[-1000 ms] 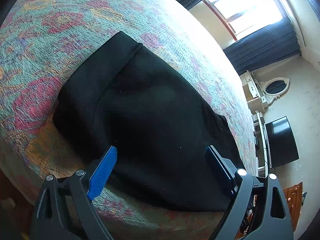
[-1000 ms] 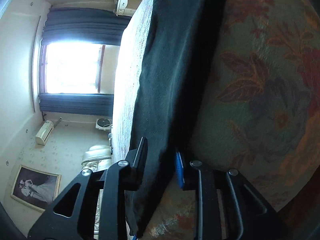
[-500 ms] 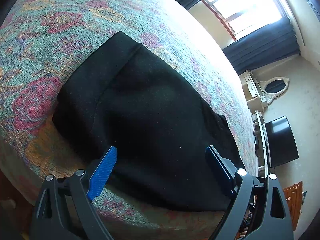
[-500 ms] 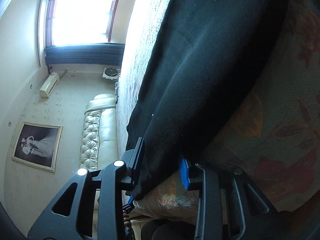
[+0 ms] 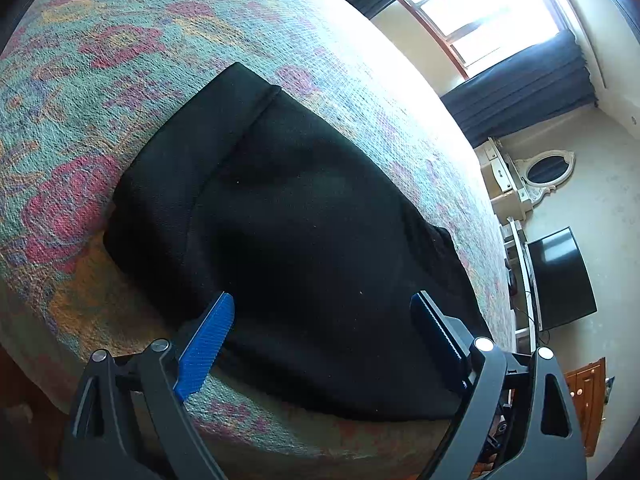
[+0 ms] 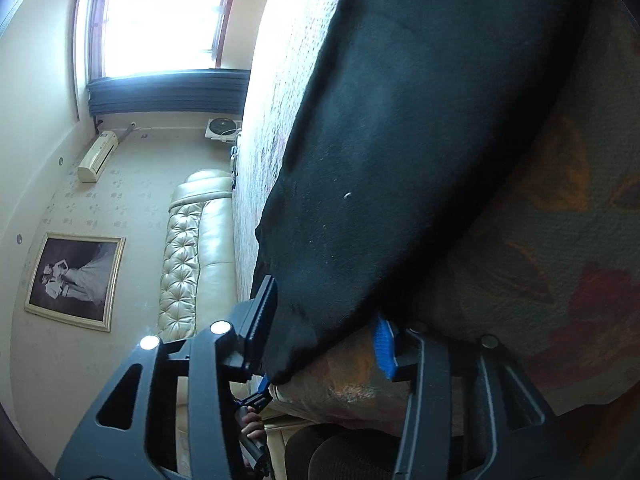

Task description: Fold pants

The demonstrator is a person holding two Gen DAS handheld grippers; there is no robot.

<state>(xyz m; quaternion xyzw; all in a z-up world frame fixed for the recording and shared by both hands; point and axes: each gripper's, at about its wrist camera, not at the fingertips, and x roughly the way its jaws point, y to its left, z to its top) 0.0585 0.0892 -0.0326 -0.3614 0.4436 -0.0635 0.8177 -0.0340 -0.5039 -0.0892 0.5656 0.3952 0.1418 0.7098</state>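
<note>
- I see a floral bedspread (image 5: 120, 92); window (image 5: 492, 8) beyond.
- Black pants (image 5: 312, 240) lie folded near its near edge.
- My left gripper (image 5: 320, 332) hovers spread; my right gripper (image 6: 326, 320), jaws apart, straddles the pants' corner.

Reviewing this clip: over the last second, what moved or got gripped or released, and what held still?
The right gripper opened: its jaws, nearly closed on the edge of the black pants a second ago, now stand apart with the fabric corner between them, and its view swung closer along the bed. The left gripper stayed open over the folded pants, which lie as before.
</note>
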